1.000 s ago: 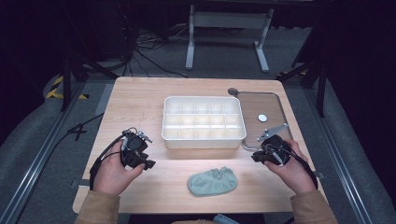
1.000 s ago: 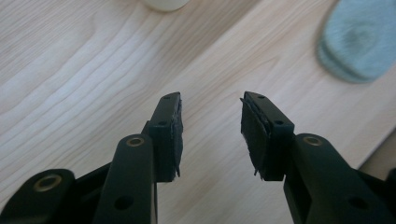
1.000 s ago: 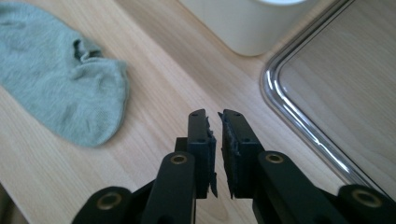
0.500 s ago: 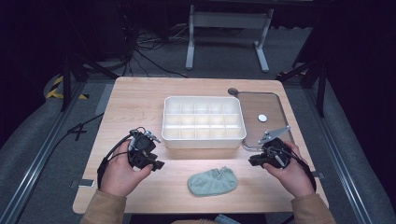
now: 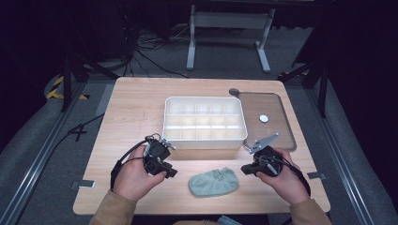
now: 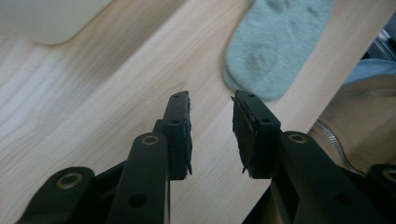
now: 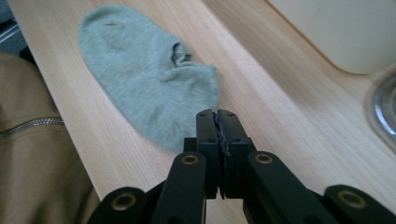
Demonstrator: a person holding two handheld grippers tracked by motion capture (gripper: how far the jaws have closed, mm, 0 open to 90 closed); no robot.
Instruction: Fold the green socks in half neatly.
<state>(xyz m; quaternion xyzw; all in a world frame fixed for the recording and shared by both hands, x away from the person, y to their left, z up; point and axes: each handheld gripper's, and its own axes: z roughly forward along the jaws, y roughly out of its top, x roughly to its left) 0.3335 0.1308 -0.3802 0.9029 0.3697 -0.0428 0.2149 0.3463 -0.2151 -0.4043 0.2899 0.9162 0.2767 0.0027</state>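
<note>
Your left gripper stands narrowly apart with nothing between its jaws, which have just been closing. Your right gripper has just pressed together empty. The grey-green sock lies flat on the worktop between both grippers, bearing no readable writing.

One green sock, one white compartment box, one tray, one small white disc, two grippers.

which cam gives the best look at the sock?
Right gripper view: the grey-green sock lies close ahead of the shut right gripper, its whole outline and folds visible. The left gripper view cuts it off at the top edge. The high view shows it whole but small.
</note>
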